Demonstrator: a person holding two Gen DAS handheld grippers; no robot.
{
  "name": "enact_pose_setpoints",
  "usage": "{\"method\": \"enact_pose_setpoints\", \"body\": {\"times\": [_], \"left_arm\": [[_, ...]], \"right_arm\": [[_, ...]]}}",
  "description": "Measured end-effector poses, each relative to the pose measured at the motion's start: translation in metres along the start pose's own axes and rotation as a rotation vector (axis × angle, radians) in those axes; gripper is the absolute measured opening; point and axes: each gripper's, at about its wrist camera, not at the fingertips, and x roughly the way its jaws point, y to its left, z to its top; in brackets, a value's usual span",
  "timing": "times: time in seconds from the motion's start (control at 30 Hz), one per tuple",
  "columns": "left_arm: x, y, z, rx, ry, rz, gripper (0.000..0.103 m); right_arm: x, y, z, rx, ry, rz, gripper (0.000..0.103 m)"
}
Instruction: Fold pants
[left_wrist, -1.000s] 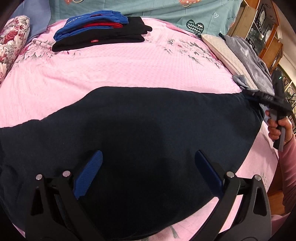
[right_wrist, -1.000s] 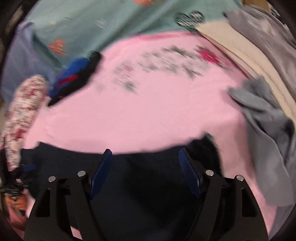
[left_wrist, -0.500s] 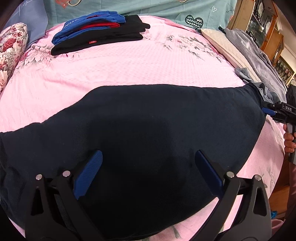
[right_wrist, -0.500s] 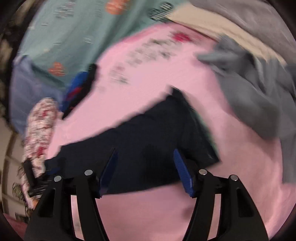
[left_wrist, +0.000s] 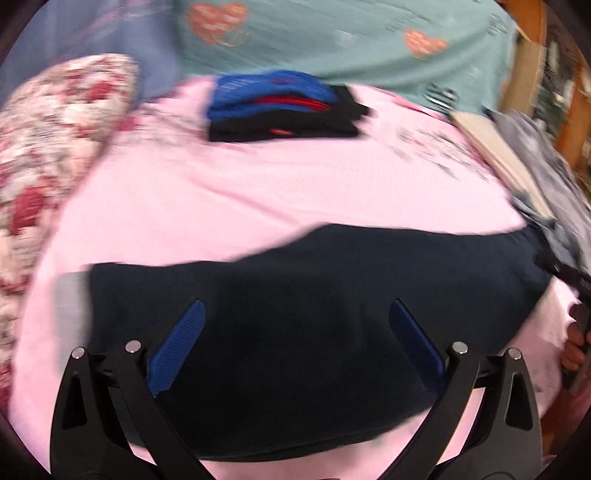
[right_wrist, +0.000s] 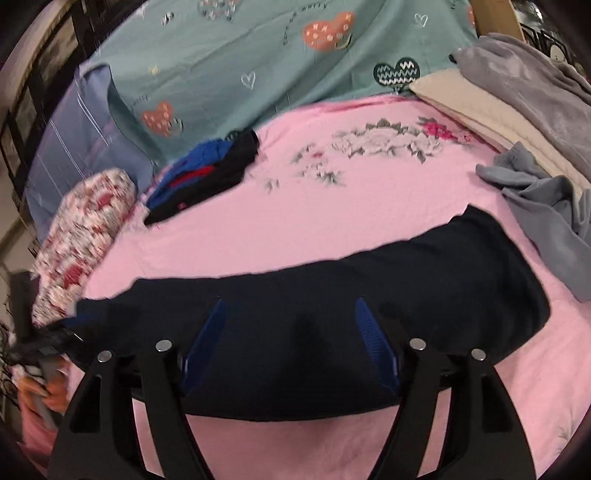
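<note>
**Dark pants flat on the pink bed**

My pink floral bedsheet (right_wrist: 369, 229) has open room beyond the dark navy pants (right_wrist: 332, 317), which lie flat across its near part. My left gripper (left_wrist: 295, 336) and right gripper (right_wrist: 290, 332) hover spread wide, holding nothing. No writing is legible.

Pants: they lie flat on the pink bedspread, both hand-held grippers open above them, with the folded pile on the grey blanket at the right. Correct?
Not quite. The folded pile sits on the pink bedspread at the far left near the floral pillow, as the right wrist view shows. The pants do lie flat, with both hand-held grippers open above them.
</note>
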Motion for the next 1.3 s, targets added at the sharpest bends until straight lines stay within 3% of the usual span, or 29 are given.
{"method": "enact_pose_setpoints", "body": {"times": [0.07,0.1,0.13,0.17,0.27,0.4,0.47,0.53,0.6,0.67,0.73,0.8,0.9,0.97,1.0,1.07,1.13,1.17,1.3], "left_arm": [[0.003,0.032,-0.008,-0.061,0.052,0.069,0.101],[0.012,0.055,-0.021,-0.115,0.129,0.125,0.101],[0.017,0.065,-0.030,-0.134,0.162,0.128,0.101],[0.014,0.068,-0.038,-0.122,0.144,0.111,0.101],[0.000,0.048,-0.051,0.013,0.136,0.192,0.101],[-0.015,0.055,-0.049,-0.030,0.154,0.154,0.101],[-0.028,0.050,-0.038,-0.037,0.101,0.157,0.101],[-0.037,0.038,-0.019,0.017,0.001,0.127,0.101],[-0.030,0.032,-0.008,0.046,-0.035,0.144,0.101],[-0.004,0.043,-0.002,0.015,0.032,0.189,0.101],[0.032,0.064,-0.010,-0.074,0.181,0.297,0.101],[0.036,0.073,-0.021,-0.118,0.173,0.297,0.101],[0.021,0.050,-0.017,-0.074,0.162,0.377,0.101],[0.005,0.030,-0.013,-0.039,0.116,0.330,0.101],[0.000,0.010,-0.013,0.001,0.102,0.259,0.101],[0.002,-0.012,-0.018,0.075,0.118,0.217,0.101],[0.018,-0.033,-0.037,0.179,0.176,0.267,0.101],[0.015,-0.036,-0.044,0.187,0.125,0.295,0.101],[0.004,-0.034,-0.033,0.142,0.130,0.246,0.101]], "right_arm": [[0.007,-0.007,-0.003,0.036,0.033,-0.011,0.074],[0.009,-0.011,-0.002,0.055,0.045,-0.013,0.074],[0.013,-0.017,-0.002,0.087,0.058,-0.019,0.074],[0.011,-0.021,-0.002,0.103,0.061,0.006,0.074],[0.007,-0.025,-0.003,0.129,0.050,0.024,0.074],[0.007,-0.024,-0.003,0.126,0.054,0.029,0.076],[0.007,-0.025,-0.002,0.134,0.053,0.045,0.078],[0.006,-0.027,-0.002,0.144,0.049,0.057,0.078],[0.005,-0.028,-0.002,0.153,0.045,0.068,0.078],[0.003,-0.032,-0.002,0.170,0.036,0.079,0.078],[0.000,-0.037,-0.003,0.193,0.024,0.088,0.078],[-0.003,-0.045,-0.004,0.232,0.006,0.102,0.078],[-0.005,-0.057,-0.005,0.304,-0.014,0.156,0.078],[-0.004,-0.062,-0.005,0.329,-0.012,0.181,0.078],[-0.005,-0.061,-0.004,0.327,-0.013,0.182,0.078],[-0.006,-0.058,-0.004,0.314,-0.013,0.175,0.078],[-0.006,-0.058,-0.005,0.310,-0.012,0.171,0.078],[-0.006,-0.058,-0.005,0.315,-0.012,0.175,0.078],[-0.012,-0.063,-0.006,0.347,-0.020,0.190,0.078]]}}
